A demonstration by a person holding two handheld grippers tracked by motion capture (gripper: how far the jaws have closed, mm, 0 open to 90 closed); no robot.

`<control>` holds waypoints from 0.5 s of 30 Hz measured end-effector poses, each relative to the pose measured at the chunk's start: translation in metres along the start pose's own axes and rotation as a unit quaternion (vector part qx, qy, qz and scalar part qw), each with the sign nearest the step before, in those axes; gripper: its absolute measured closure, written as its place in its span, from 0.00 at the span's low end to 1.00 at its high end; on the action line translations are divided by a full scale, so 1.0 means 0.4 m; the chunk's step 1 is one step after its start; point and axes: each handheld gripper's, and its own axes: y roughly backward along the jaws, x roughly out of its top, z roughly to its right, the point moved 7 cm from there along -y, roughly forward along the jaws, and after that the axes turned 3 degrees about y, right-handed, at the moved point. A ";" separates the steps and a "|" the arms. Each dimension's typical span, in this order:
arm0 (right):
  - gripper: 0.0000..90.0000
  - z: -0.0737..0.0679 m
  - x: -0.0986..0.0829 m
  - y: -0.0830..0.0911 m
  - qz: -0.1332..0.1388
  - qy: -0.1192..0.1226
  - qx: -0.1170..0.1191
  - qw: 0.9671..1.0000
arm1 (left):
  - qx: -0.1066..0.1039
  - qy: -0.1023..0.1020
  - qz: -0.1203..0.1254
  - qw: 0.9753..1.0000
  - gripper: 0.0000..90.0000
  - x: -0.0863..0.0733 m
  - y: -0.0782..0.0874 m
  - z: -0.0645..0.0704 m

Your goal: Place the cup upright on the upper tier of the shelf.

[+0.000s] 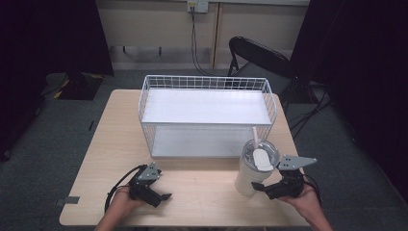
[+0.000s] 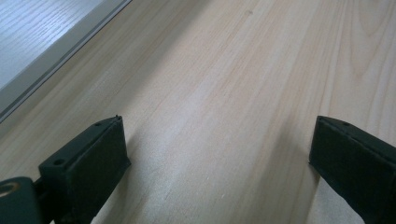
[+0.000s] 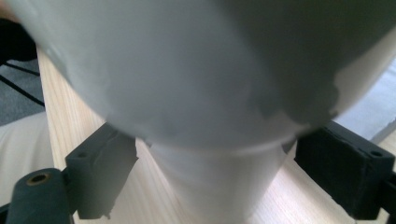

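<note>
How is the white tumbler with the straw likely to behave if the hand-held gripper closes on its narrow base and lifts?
The tumbler is tall and wider at the top than at its base, so it may tip if nudged. Its wall looks smooth, so it could slip between the right hand-held gripper jaws, which stand either side of the base. It looks rigid, unlikely to crush.

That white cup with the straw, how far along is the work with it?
Early. The right gripper has its jaws either side of the white cup's narrow base, not visibly clamped. The cup stands on the table in front of the wire basket. The left gripper rests open. Lifting seems left.
</note>
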 end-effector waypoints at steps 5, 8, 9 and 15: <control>0.11 -0.001 0.012 -0.005 0.027 -0.010 0.002 1.000 | 0.000 0.000 0.000 1.000 0.04 0.000 0.000 0.000; 0.10 -0.002 0.010 -0.011 0.043 -0.003 -0.006 0.999 | 0.001 0.001 -0.001 1.000 0.04 -0.001 0.000 0.000; 0.10 -0.003 0.009 -0.013 0.048 0.000 -0.009 0.999 | 0.000 0.000 0.000 1.000 0.04 0.000 0.000 0.000; 0.10 -0.006 0.004 -0.026 0.084 0.008 -0.029 0.996 | 0.001 0.001 -0.002 1.000 0.04 -0.001 0.000 0.000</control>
